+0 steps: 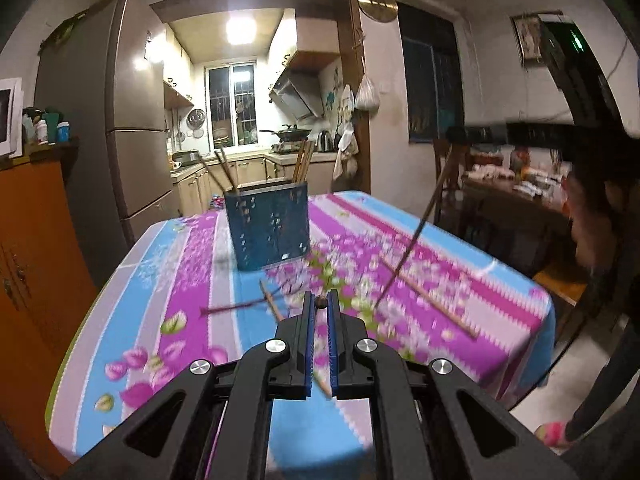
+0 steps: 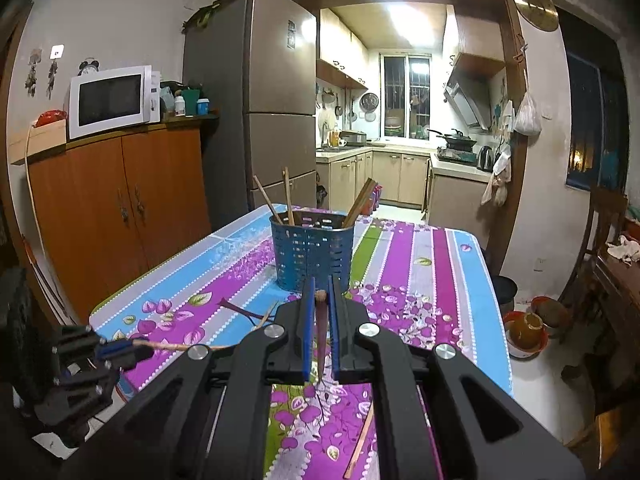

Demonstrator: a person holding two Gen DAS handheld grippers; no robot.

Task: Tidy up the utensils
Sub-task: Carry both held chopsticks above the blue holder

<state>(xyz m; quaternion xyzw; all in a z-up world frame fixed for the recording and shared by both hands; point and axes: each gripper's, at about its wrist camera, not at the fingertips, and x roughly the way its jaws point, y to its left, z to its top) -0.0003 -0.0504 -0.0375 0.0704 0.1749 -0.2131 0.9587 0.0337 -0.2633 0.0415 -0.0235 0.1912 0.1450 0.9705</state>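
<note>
A table (image 2: 452, 280) fills the middle of both views, dressed in a striped floral cloth: bands of magenta, sky blue, grey and one green stripe, strewn with pink blossoms and pale leaves. Standing upright on it, towards the far end, is a blue perforated utensil holder (image 2: 312, 254) with wooden chopsticks poking out of its top. Nearer the cameras, two loose chopsticks (image 1: 256, 304) lie crossed on the cloth, touching where they meet. Off to the right in the left wrist view, another long chopstick (image 1: 430, 298) lies flat on the magenta stripes, well apart from the crossed pair. One more wooden stick (image 2: 362, 444) lies at the near edge.
</note>
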